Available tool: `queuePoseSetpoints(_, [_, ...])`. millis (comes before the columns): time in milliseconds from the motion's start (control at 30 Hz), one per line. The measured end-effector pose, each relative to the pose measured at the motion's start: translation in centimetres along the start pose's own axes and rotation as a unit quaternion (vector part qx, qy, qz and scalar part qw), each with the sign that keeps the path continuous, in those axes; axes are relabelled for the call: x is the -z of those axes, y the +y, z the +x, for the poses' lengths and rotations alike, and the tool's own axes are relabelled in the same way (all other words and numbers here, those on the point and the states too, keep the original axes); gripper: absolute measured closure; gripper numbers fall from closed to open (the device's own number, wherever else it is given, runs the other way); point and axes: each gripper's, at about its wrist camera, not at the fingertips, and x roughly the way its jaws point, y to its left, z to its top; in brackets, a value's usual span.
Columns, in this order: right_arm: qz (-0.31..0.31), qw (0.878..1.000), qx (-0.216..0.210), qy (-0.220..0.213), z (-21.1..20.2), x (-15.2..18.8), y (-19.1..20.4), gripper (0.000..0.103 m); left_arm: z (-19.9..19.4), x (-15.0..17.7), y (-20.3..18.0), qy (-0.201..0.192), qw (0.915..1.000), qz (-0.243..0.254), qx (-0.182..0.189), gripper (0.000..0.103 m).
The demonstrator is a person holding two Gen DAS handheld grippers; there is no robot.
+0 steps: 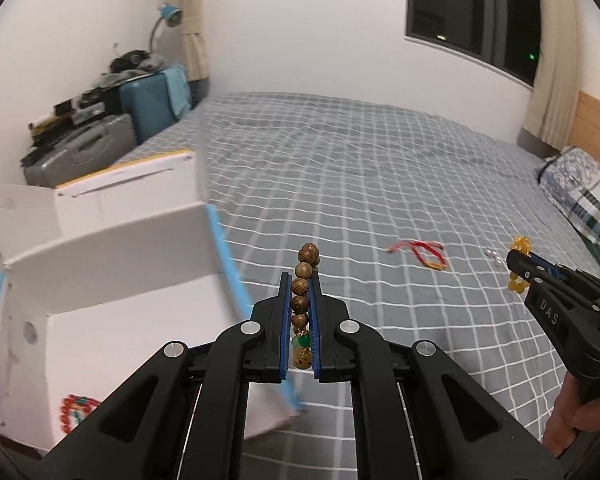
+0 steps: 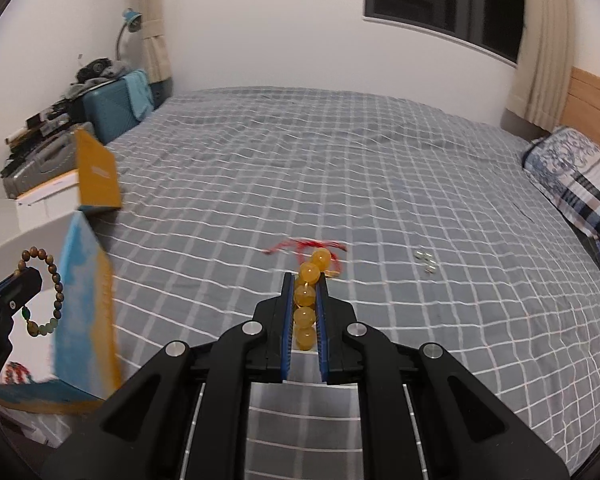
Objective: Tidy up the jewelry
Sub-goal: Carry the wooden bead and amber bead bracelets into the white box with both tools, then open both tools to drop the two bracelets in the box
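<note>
My left gripper point(image 1: 301, 280) is shut on a brown wooden bead bracelet point(image 1: 301, 292) with a green bead, held above the bed beside the open white box point(image 1: 112, 280). The bracelet also hangs from that gripper in the right wrist view point(image 2: 54, 292). My right gripper point(image 2: 305, 280) is shut on a yellow amber bead bracelet point(image 2: 306, 300); it also shows at the right of the left wrist view point(image 1: 520, 248). A red string bracelet point(image 1: 420, 252) and small clear earrings point(image 2: 425, 260) lie on the bedsheet. A red bead bracelet point(image 1: 74, 412) lies inside the box.
The grey checked bed point(image 2: 340, 160) fills both views. Suitcases point(image 1: 140, 104) and clutter stand at its far left. A pillow point(image 2: 576, 184) and wooden headboard point(image 2: 592, 100) are at the right. The box has raised flaps with blue and yellow outsides point(image 2: 84, 312).
</note>
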Motion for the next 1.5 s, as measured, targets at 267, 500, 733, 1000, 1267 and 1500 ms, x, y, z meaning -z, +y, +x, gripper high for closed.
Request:
queuePoseSetpoints(267, [-0.038,0.998,-0.049,-0.020,-2.2,-1.1,8.0,0.094,-2.1,-0.1,6.9,0.006,0.9984,-0.033,-0.046,0.096])
queuePoseSetpoints(500, [-0.084,0.991,-0.106,-0.025,-3.4,-0.6,16.5,0.094,-2.9,1.1,13.9,0.031,0.9934,-0.070,-0.085,0.096])
queuePoseSetpoints(733, [-0.124,0.982,-0.145,-0.001,-3.3,1.3,23.8,0.094,-1.8,3.3,19.2,0.081,0.9856,-0.103,-0.107,0.096])
queuePoseSetpoints(1000, [-0.137,0.977,-0.138,0.084,0.1,3.9,28.6,0.094,-0.6,5.9,21.4,0.127,0.9790,-0.114,-0.112,0.096])
queuePoseSetpoints(1267, [-0.138,0.975,-0.138,0.110,1.5,5.1,29.0,0.094,0.4,7.0,22.2,0.146,0.9762,-0.120,-0.105,0.096])
queuePoseSetpoints(1500, [-0.132,0.972,-0.151,0.121,1.7,5.2,28.5,0.078,0.9,7.2,22.3,0.160,0.9730,-0.119,-0.116,0.083])
